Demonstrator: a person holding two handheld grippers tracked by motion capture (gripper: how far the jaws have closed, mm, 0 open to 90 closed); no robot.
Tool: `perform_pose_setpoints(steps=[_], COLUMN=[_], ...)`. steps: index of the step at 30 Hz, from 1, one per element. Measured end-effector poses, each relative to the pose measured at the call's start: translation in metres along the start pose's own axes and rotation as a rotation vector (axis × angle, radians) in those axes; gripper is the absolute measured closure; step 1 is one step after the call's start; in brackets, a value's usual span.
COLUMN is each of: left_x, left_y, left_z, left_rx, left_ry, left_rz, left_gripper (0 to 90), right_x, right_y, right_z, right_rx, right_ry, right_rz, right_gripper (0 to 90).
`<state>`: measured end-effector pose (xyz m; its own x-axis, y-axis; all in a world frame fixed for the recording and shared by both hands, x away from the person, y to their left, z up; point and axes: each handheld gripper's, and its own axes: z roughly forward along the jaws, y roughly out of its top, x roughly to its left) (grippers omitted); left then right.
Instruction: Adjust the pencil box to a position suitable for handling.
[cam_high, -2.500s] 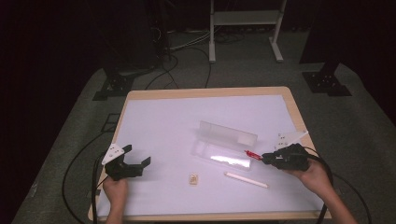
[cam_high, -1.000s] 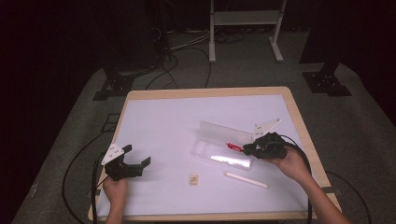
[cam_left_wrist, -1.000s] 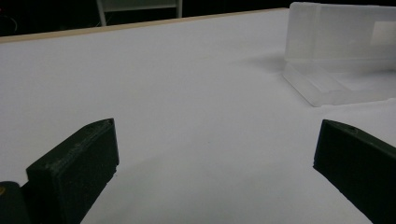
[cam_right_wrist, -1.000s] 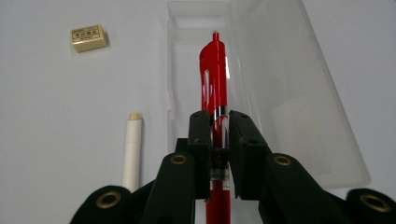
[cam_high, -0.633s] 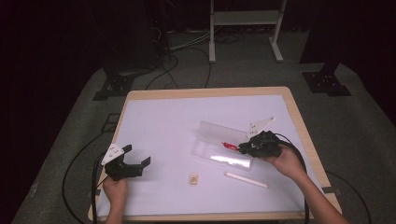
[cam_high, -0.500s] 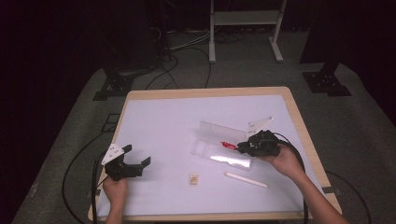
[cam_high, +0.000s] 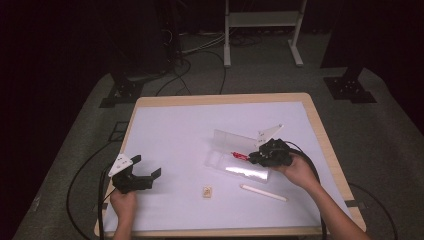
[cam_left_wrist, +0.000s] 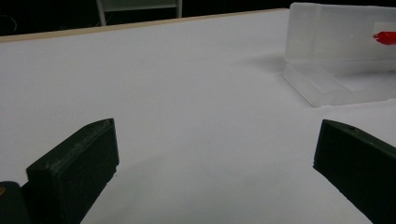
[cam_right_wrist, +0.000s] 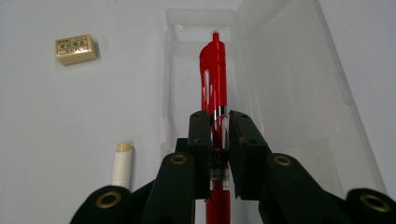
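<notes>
Now right gripper clamped on red pen above clear case; left gripper wide apart, empty.

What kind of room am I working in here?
Likely a lab or recording studio: a white-topped table on grey carpet, black stand bases and loose cables behind it, dark surroundings.

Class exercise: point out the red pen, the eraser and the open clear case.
red pen (cam_right_wrist: 214, 70), right gripper view, on its upper barrel.
eraser (cam_right_wrist: 76, 48), right gripper view, on its label.
clear case (cam_right_wrist: 299, 88), right gripper view, on its lid.
</notes>
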<state>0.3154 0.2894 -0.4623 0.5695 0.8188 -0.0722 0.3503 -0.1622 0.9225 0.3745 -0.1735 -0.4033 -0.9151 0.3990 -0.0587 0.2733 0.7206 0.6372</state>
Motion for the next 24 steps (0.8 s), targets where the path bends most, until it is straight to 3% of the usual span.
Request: perform_pose_setpoints(steps=[24], left_x=[0.0], left_y=[0.0], left_z=[0.0], left_rx=[-0.006], left_ry=[-0.001], left_rz=[-0.007], left_gripper=[0.0], right_x=[-0.005], right_y=[0.004], right_z=[0.026], right_rx=[0.041], right_ry=[0.01], right_rz=[0.004], right_gripper=[78.8])
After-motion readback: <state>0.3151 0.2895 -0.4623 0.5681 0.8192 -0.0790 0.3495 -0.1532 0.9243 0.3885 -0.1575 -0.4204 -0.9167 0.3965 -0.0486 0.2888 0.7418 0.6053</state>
